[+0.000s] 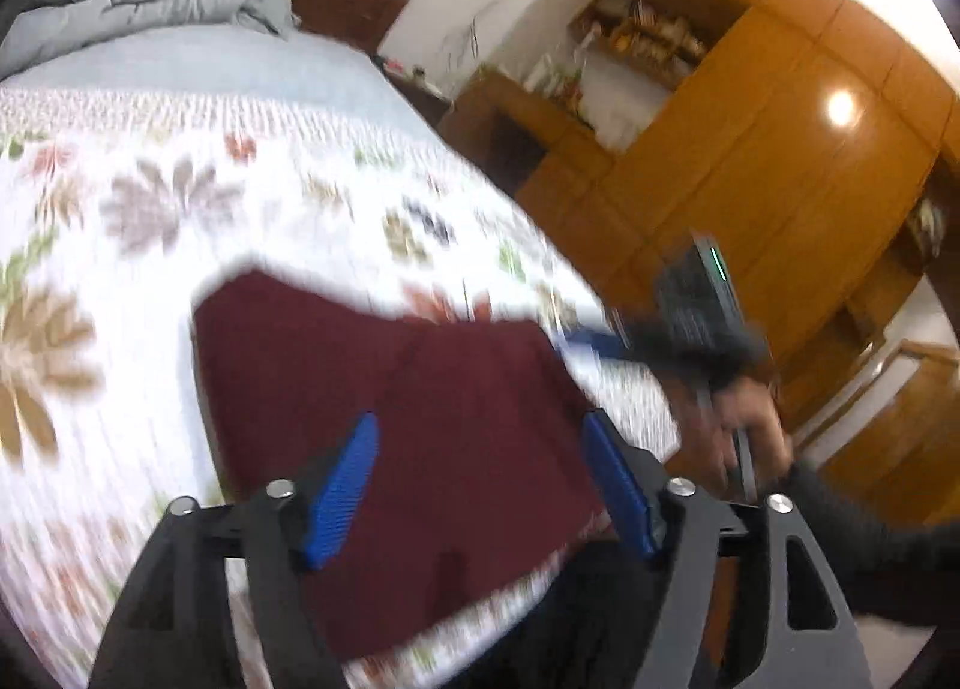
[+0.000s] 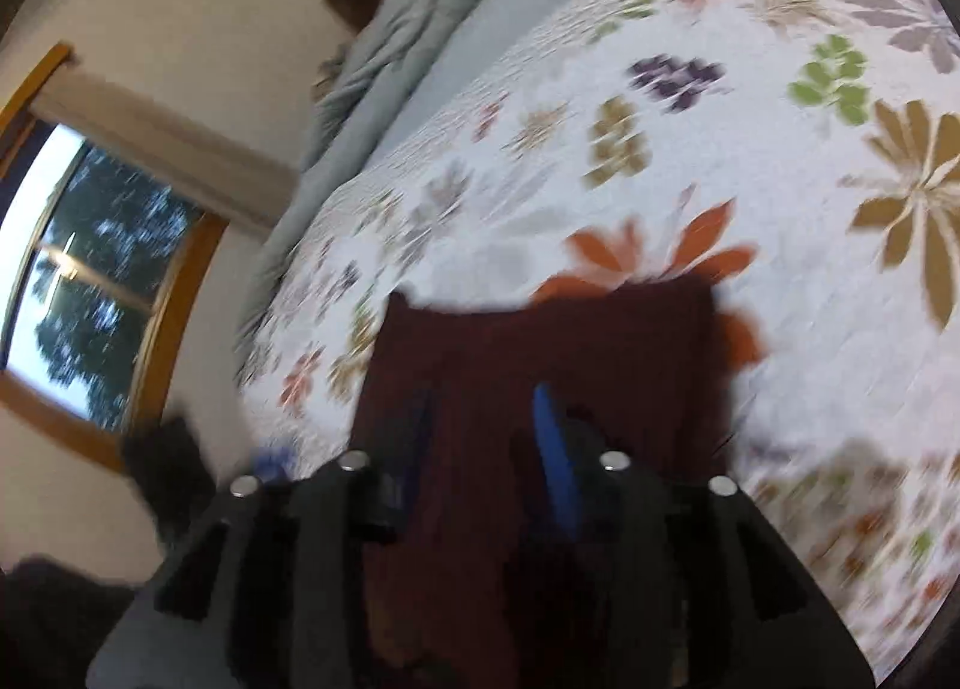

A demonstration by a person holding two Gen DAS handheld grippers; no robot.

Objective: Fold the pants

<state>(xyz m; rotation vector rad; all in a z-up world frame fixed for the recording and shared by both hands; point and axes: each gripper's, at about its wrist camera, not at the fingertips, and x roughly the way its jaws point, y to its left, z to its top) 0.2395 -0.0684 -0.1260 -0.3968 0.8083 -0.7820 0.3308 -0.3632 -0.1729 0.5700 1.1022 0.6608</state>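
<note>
The left gripper (image 1: 480,485) is hovering spread above the maroon pants (image 1: 384,389); the right gripper (image 2: 486,449) is standing part-open, empty. Soft, limp cloth: take hems.

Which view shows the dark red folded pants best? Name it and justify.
The left wrist view: the dark red folded pants lie sharper and better lit on the floral white bedspread, with most edges visible. The right wrist view shows them darker, blurred, partly hidden behind its own fingers.
</note>
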